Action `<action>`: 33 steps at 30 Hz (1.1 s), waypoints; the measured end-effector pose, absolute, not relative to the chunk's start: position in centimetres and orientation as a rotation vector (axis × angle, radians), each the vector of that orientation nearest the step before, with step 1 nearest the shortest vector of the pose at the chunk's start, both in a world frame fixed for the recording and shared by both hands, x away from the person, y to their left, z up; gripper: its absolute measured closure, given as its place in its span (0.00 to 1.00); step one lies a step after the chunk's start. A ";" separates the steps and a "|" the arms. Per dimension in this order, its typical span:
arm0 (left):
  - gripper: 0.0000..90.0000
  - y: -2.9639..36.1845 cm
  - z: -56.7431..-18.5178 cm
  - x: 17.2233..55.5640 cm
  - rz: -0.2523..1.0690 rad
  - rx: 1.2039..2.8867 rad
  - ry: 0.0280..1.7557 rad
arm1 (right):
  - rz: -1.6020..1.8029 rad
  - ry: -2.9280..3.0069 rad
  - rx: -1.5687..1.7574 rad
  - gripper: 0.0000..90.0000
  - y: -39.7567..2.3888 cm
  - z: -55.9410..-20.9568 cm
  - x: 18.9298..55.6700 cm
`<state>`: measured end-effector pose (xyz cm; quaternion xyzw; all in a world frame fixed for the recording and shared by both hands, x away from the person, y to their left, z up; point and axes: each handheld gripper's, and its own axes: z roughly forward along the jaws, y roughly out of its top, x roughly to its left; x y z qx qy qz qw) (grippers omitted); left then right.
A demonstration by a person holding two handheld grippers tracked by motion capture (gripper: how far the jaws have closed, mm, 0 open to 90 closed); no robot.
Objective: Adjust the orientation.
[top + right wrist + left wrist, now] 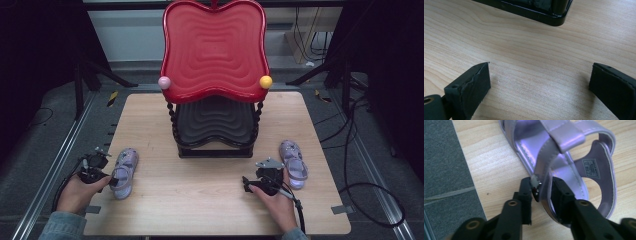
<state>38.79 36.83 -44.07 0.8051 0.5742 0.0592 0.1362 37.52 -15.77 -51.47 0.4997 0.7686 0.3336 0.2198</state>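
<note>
The left gripper (541, 192) is closed on the side strap of one lilac sandal (123, 171), at the lower left of the table (210, 210), probably to lift it toward the two-tier rack (215, 75). The right gripper (540, 87) rests with its jaws wide apart and nothing between them, just beside the other sandal (294, 162). I count two sandals, two grippers and one rack

Lilac sandals (124, 172), red tray (214, 50) (ridged), blk base (215, 122).
</note>
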 end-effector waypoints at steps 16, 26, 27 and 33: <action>0.91 36.8 -43.1 39.0 0.246 2.360 1.563 | 0.923 2.127 1.380 0.04 -15.8 -51.5 37.5; 0.92 31.1 -40.5 36.9 0.235 2.460 1.286 | 0.923 2.127 1.380 0.04 -15.8 -51.5 37.5; 0.92 30.3 -40.3 36.8 0.230 2.472 1.251 | 0.923 2.127 1.381 0.04 -15.8 -51.5 37.5; 0.92 24.3 -39.8 37.2 0.188 2.538 1.061 | 0.924 2.127 1.385 0.04 -15.8 -51.5 37.5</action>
